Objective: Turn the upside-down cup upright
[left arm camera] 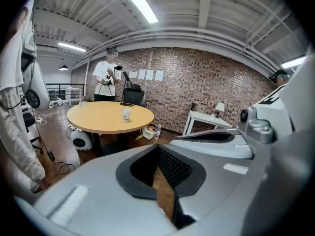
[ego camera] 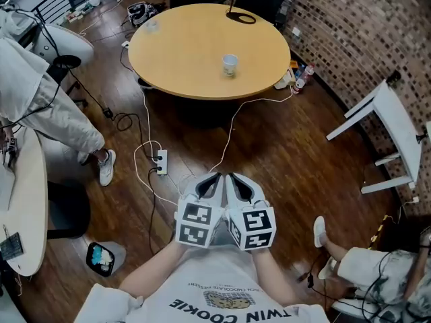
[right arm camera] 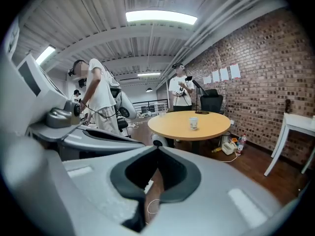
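Round wooden table [ego camera: 188, 59], white cup [ego camera: 229, 64] near its middle; short of it our left gripper [ego camera: 217, 175] and right gripper [ego camera: 231, 175]—pressed together, empty. Arriving unopened, we may topple the cup.

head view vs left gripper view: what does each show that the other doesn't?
Head view only: the power strip on the floor and a white shoe to its left. Left gripper view only: the ceiling light and the papers on the brick wall. Both: the round table, the cup on it and the white side table.
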{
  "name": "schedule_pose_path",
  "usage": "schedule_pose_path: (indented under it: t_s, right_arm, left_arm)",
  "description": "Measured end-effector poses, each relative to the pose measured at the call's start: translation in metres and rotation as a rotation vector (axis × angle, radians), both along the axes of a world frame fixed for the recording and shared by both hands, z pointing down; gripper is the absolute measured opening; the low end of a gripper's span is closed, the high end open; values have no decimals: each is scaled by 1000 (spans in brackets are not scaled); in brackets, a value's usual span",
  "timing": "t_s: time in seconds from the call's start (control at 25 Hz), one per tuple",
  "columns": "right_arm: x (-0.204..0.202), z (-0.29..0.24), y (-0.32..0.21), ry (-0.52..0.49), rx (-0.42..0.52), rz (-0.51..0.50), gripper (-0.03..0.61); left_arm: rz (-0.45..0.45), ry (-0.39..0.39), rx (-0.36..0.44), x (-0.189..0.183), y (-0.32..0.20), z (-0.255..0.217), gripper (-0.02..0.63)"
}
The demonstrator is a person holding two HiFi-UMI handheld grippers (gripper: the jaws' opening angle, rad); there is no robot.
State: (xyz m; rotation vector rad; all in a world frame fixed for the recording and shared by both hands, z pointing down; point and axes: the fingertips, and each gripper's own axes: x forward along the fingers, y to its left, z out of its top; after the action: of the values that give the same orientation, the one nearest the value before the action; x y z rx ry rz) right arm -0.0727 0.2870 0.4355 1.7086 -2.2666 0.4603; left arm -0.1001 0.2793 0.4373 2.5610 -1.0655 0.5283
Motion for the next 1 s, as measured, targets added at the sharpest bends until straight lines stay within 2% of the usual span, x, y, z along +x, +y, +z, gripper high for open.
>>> schedule_pose_path:
  t_s: [0.2, 0.48, 0.8, 1.0]
  right_arm:
    - [12, 13, -46, -1, -6, -5, 2]
    - [52, 13, -145, -7, -17, -73, 2]
    - [104, 7, -239, 17, -24, -190, 5]
    - [116, 2, -280, 57, 4, -298, 18]
  left_arm:
    - [-2, -3, 0, 12, -43, 8, 6]
    - [-53, -22, 1, 54, -141, 9, 6]
    - [-139, -37, -12, 105, -235, 6, 6]
    - [-184, -41, 12, 120, -276, 2, 6]
